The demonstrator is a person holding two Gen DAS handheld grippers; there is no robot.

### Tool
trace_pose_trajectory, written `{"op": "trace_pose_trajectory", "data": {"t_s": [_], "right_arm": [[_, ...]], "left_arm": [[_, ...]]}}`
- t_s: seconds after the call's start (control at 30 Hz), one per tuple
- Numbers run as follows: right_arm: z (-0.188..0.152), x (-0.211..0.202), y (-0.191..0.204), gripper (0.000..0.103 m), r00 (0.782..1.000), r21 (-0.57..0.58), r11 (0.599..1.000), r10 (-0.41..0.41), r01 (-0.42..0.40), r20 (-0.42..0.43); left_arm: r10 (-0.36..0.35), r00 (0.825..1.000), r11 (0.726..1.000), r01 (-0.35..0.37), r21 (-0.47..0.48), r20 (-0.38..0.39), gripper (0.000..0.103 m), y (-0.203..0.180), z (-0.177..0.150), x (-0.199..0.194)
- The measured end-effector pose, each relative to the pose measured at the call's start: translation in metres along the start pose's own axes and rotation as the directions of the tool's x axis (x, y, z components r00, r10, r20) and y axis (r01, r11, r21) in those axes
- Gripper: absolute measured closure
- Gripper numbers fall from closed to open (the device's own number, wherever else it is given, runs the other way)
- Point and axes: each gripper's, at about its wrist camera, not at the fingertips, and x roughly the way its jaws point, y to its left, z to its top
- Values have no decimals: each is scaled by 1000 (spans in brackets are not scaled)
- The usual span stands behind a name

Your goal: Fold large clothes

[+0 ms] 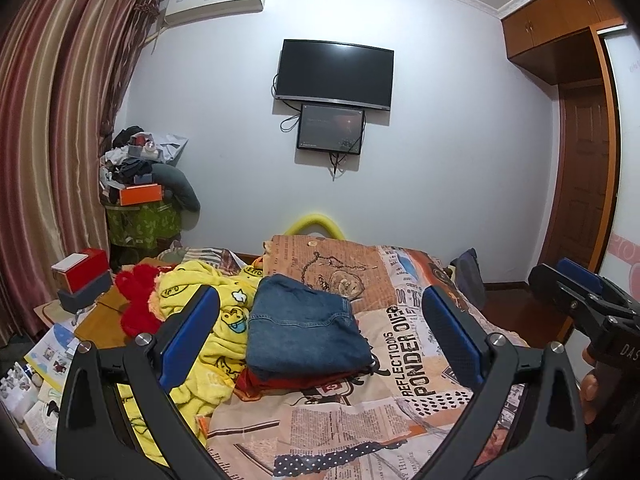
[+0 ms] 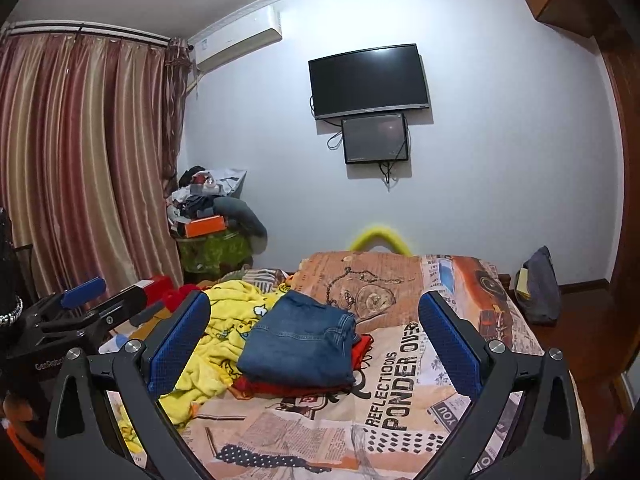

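On the bed (image 1: pixel 400 420), folded blue jeans (image 1: pixel 304 328) sit stacked on a folded red garment (image 1: pixel 296 386), so two pieces look done. Beside them a yellow robe (image 1: pixel 212 320) lies crumpled, likely next, while the left hand-held gripper (image 1: pixel 320 332) and right hand-held gripper (image 2: pixel 316 344) hover spread wide, holding nothing.

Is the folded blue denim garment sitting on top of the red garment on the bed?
Yes, the folded blue denim garment lies stacked on the red garment, whose edge shows beneath it on the newspaper-print bedspread.
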Motion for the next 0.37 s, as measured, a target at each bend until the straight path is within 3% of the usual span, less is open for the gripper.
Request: {"op": "trace_pose_trajectory", "data": {"t_s": [0.37], "right_arm": [[0,0,0,0,1000,-3,1000,1,-1,-3]], "left_arm": [[-1,1000,1000,1,30,-1,1,-5,-3,-1]]}}
